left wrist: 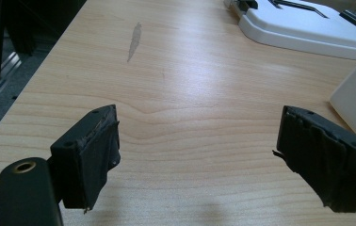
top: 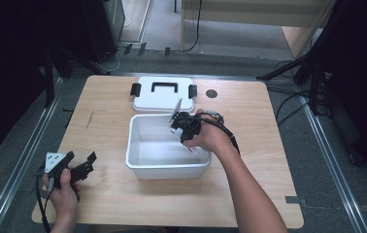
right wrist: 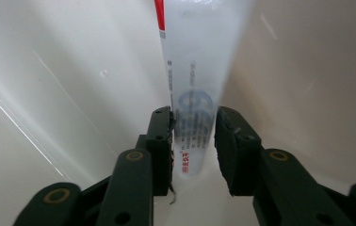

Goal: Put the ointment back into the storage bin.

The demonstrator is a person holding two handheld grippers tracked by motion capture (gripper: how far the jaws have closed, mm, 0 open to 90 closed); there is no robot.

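- The right gripper [top: 184, 127] reaches down into the white tub [top: 138, 162] at the middle of the wooden table [top: 104, 194]; its jaws are closed narrow on a white tube [right wrist: 196, 84] with printed text and a red stripe, which stands inside the tub.
- The left gripper [top: 77, 167] hovers over the table's near left corner, jaws wide apart and holding nothing.
- The tub's lid [top: 162, 99] lies flat just behind the tub.

A white bin [top: 138, 158] stands open at the middle of the table [top: 108, 194], its white lid [top: 162, 97] with black handle and latches lying flat just behind it. A white tube [right wrist: 195, 94] with red and blue print stands inside the bin.
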